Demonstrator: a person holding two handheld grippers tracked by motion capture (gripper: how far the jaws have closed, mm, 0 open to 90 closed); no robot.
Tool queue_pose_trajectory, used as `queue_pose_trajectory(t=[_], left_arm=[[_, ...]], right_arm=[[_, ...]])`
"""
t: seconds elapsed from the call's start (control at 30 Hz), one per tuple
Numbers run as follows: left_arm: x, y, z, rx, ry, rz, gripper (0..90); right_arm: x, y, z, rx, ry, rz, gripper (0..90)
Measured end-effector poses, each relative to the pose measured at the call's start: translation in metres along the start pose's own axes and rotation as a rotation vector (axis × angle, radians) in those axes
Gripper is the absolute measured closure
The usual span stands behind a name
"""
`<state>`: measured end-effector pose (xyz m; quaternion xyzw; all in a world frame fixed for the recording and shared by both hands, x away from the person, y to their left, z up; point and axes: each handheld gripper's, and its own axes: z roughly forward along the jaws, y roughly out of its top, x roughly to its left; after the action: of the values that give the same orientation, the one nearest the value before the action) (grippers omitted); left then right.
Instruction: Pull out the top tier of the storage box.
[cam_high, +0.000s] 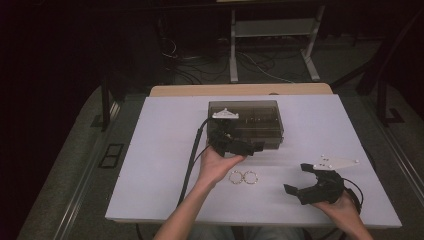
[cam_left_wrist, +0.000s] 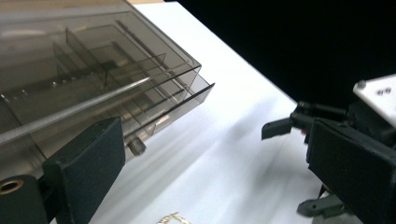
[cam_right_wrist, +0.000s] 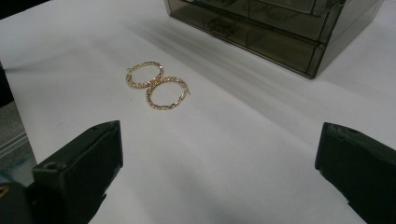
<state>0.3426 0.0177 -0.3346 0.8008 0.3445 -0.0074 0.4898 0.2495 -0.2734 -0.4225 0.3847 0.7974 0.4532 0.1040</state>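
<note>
Just ahead of my left gripper (cam_high: 248, 148) stands a smoked, see-through drawer box (cam_high: 246, 120) on the white worktop (cam_high: 160, 150). I hold that gripper at the box's near front edge with its jaws spread wide. In the left gripper view one black jaw sits close against the lower front of the box (cam_left_wrist: 93, 88), beside a small round knob (cam_left_wrist: 137, 146) on a drawer face; I cannot tell whether the jaw touches it. Thin dividers show through the box's clear walls.

Between my two grippers, a little nearer my left hand (cam_high: 216, 167), lie two gold hoop earrings (cam_high: 242, 177) flat on the worktop, side by side and touching at their rims. In the right gripper view the earrings (cam_right_wrist: 157, 85) lie ahead of the jaws and somewhat left, with the box (cam_right_wrist: 275, 28) farther off beyond them.

My right gripper (cam_high: 299, 182) hovers low over the near right part of the worktop, well apart from the box, jaws spread wide and holding nothing. Its grey three-cornered plate (cam_high: 335, 162) sits on top, and my right hand (cam_high: 345, 205) grips it from behind. From the left gripper view, the right gripper (cam_left_wrist: 327, 140) shows farther off to the right.
</note>
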Motion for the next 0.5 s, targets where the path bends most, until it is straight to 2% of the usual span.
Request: queue_pose_trajectory(t=[0.07,0.2,0.43,0.5], left_arm=[[-0.001,0.007,-0.002,0.027,0.009,0.05,5.2],[0.0,0.019,-0.004,0.069,0.002,0.117,5.8],[0.004,0.031,-0.001,0.163,0.028,0.255,5.8],[0.006,0.034,0.0,0.181,0.024,0.272,6.0]], right_arm=[[-0.001,0.0,-0.001,-0.001,0.001,-0.001,0.3],[-0.001,0.0,-0.001,0.002,0.003,0.01,0.3],[-0.001,0.0,-0.001,-0.002,0.001,0.005,0.3],[-0.001,0.0,-0.001,-0.001,0.001,0.006,0.3]])
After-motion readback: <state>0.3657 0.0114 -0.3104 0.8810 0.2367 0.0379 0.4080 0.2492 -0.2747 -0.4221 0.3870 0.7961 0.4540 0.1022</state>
